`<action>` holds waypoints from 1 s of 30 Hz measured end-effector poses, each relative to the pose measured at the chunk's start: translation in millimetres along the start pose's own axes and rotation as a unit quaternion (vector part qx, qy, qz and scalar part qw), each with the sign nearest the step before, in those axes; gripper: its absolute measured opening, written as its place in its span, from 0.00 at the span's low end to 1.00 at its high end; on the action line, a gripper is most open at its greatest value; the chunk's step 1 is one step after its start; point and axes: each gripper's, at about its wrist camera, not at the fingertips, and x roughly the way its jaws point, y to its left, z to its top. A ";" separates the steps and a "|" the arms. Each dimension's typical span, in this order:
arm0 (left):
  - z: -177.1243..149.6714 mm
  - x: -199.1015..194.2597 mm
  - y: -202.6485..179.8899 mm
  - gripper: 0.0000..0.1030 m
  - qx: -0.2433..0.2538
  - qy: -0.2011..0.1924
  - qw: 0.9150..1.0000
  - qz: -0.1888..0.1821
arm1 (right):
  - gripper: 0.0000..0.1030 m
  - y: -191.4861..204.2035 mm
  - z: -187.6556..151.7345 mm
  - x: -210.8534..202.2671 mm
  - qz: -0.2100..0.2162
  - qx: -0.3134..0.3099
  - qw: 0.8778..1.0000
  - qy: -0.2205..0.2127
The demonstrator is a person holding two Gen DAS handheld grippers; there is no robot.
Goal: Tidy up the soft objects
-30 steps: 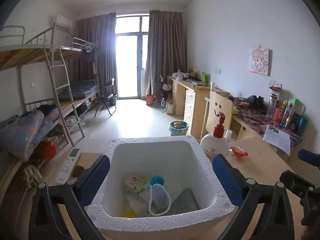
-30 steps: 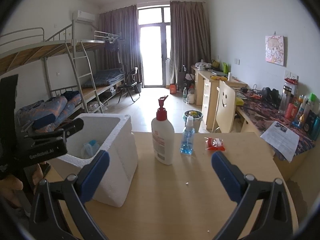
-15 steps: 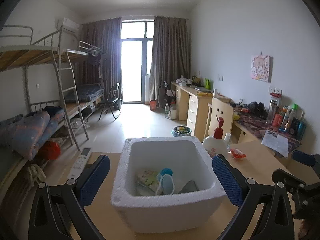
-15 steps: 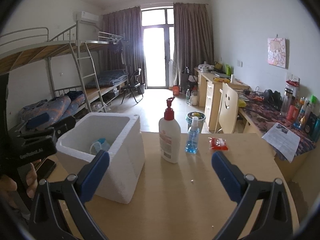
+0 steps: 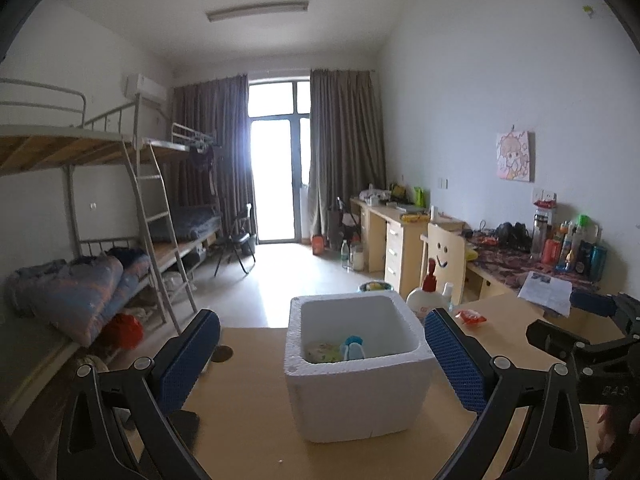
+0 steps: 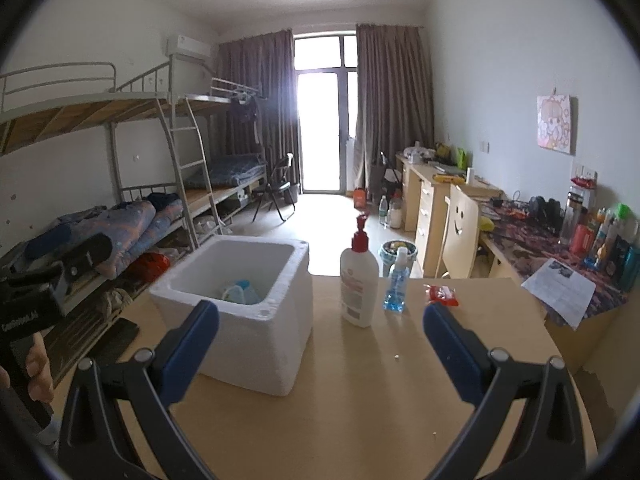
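Note:
A white foam box (image 5: 356, 392) stands on the wooden table (image 5: 248, 412); it also shows in the right wrist view (image 6: 256, 320). Inside lie soft items: a pale patterned cloth (image 5: 323, 351) and a light blue face mask (image 5: 354, 350), seen too in the right wrist view (image 6: 240, 293). My left gripper (image 5: 320, 356) is open and empty, held back from the box's near side. My right gripper (image 6: 320, 344) is open and empty, above the table to the right of the box.
A white pump bottle (image 6: 359, 280), a small blue spray bottle (image 6: 396, 280) and a red packet (image 6: 442, 294) stand right of the box. A dark phone (image 6: 120, 336) lies at the table's left edge. Bunk beds are left, desks right.
My left gripper has pulled back and up from the box, which now looks smaller and farther. My right gripper has also drawn back and risen slightly. Both stay open.

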 end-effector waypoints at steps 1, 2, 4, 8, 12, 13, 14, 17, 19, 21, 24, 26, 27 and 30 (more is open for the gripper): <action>0.0 -6.1 0.4 0.99 0.000 -0.004 1.000 0.002 | 1.00 0.6 0.6 -4.4 0.000 0.000 1.000 -0.004; 0.1 -13.5 0.8 0.99 0.000 -0.007 1.000 0.002 | 1.00 1.7 0.3 -8.0 0.001 -0.002 1.000 -0.007; -0.4 -24.3 2.1 0.99 -0.001 -0.013 1.000 0.003 | 1.00 3.8 0.0 -17.5 0.000 -0.004 1.000 -0.012; -0.5 -39.8 1.8 0.99 0.001 -0.020 1.000 0.008 | 1.00 8.4 -1.1 -30.5 0.001 -0.009 1.000 -0.022; -5.5 -57.6 0.3 0.99 0.004 -0.028 1.000 0.009 | 1.00 11.1 -3.4 -43.4 0.002 -0.011 0.999 -0.033; -7.3 -62.5 -0.2 0.99 0.004 -0.031 0.999 0.008 | 1.00 11.5 -4.5 -47.4 0.003 -0.011 0.999 -0.037; -9.0 -67.3 -0.9 0.99 0.005 -0.035 0.999 0.008 | 1.00 11.7 -5.8 -51.1 0.005 -0.010 0.999 -0.042; -11.9 -78.0 -2.9 0.99 0.009 -0.044 0.999 0.008 | 1.00 13.9 -10.9 -59.6 0.008 -0.014 0.999 -0.052; -14.1 -85.3 -1.7 0.99 0.002 -0.048 0.999 0.007 | 1.00 15.6 -15.5 -65.2 0.004 -0.018 0.998 -0.061; -17.3 -91.0 -1.5 0.99 0.000 -0.052 0.999 0.004 | 1.00 16.7 -18.4 -68.4 0.003 -0.017 0.998 -0.065; -28.0 -100.9 -7.1 0.99 0.015 -0.064 0.998 0.012 | 1.00 17.6 -24.7 -73.5 0.009 -0.016 0.997 -0.072; -34.2 -106.2 -10.6 0.99 0.019 -0.068 0.997 0.012 | 1.00 19.4 -30.3 -76.6 0.008 -0.021 0.997 -0.076; -37.9 -108.8 -12.4 0.99 0.020 -0.070 0.997 0.010 | 1.00 19.8 -32.7 -77.2 0.009 -0.022 0.997 -0.078; -47.5 -115.1 -15.3 0.99 0.014 -0.079 0.997 0.010 | 1.00 22.3 -42.4 -80.3 0.018 -0.026 0.996 -0.080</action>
